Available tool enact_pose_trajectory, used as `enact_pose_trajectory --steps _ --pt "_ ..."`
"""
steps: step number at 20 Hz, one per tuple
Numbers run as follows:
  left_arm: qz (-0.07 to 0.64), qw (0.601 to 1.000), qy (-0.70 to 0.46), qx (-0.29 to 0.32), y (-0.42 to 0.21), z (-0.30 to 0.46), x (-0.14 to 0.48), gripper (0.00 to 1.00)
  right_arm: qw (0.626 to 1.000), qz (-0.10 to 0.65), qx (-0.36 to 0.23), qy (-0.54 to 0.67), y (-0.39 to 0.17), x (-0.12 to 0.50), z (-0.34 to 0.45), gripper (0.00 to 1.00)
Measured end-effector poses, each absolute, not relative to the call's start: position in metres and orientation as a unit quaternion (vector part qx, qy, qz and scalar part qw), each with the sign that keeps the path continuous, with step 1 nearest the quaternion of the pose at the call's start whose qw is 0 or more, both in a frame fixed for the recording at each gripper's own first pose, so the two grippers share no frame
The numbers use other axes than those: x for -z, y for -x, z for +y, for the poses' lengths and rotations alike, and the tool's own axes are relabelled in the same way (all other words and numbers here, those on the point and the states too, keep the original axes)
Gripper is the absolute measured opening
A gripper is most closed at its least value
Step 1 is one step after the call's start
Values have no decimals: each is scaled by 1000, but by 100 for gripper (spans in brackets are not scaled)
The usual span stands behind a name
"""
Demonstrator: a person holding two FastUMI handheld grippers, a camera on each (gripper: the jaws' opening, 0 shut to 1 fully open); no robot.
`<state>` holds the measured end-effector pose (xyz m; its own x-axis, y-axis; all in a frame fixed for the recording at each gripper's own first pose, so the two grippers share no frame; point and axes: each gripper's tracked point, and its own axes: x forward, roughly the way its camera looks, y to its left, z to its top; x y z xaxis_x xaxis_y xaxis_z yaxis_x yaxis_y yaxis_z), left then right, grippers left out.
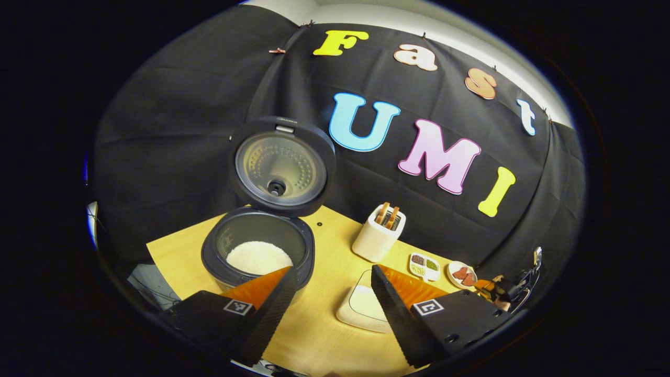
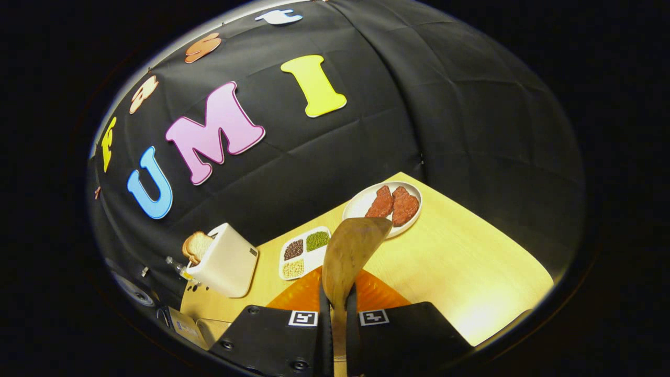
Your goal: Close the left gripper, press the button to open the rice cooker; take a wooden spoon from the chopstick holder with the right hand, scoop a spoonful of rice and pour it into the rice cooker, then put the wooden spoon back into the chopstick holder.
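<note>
The dark rice cooker [image 1: 259, 251] stands open on the wooden table, its lid [image 1: 281, 166] upright, with white rice [image 1: 258, 257] in the pot. My left gripper [image 1: 333, 272] hovers open just in front of it; one finger [image 1: 272, 303] overlaps the cooker's front rim. My right gripper [image 2: 337, 301] is shut on the handle of a wooden spoon [image 2: 349, 251], whose bowl points up and away over the table. No rice shows on the spoon's visible face. The right gripper [image 1: 502, 290] also appears at the far right of the left gripper view.
A white toaster-like box [image 1: 377, 238] [image 2: 225, 262] holding brown slices stands right of the cooker. Beside it are a sectioned dish of beans [image 1: 424, 265] [image 2: 305, 252] and a plate of red meat [image 1: 462, 274] [image 2: 384, 207]. A flat white square object [image 1: 361, 309] lies between my left fingers.
</note>
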<state>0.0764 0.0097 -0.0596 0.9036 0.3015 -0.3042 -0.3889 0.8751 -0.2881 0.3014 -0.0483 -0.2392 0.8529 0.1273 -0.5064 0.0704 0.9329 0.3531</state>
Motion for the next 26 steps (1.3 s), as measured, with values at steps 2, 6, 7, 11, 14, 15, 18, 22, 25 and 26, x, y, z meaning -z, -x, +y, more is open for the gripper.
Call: enact_pose_trajectory --steps 2,6,7,11,14,15,18,22,25,26 --pt "107 960 176 -190 -78 17 41 95 943 286 -16 -170 -301 253 -47 14" --pt "56 965 142 -215 -80 43 -2 95 939 292 -17 -179 -298 258 -46 16" --pt "42 967 120 -220 -81 52 -13 95 940 290 -13 -177 -293 254 -50 18" --pt "-16 974 4 -224 -84 83 -63 95 955 262 -1 -141 -274 224 -55 54" --pt "-51 974 -36 -218 -87 104 -86 95 969 219 21 -113 -246 186 -64 100" --pt "-55 976 -35 -208 -89 109 -88 95 973 203 30 -108 -232 171 -65 99" --pt "-71 979 -33 -187 -89 131 -96 94 979 171 67 -90 -187 144 -72 99" --pt "-86 982 -30 -167 -98 167 -100 92 985 142 70 -68 -118 120 -58 98" --pt "-98 980 -31 -170 -111 192 -102 95 984 147 73 -63 -73 120 -52 98" --pt "-104 979 -30 -175 -114 200 -103 94 984 149 73 -65 -61 121 -48 98"
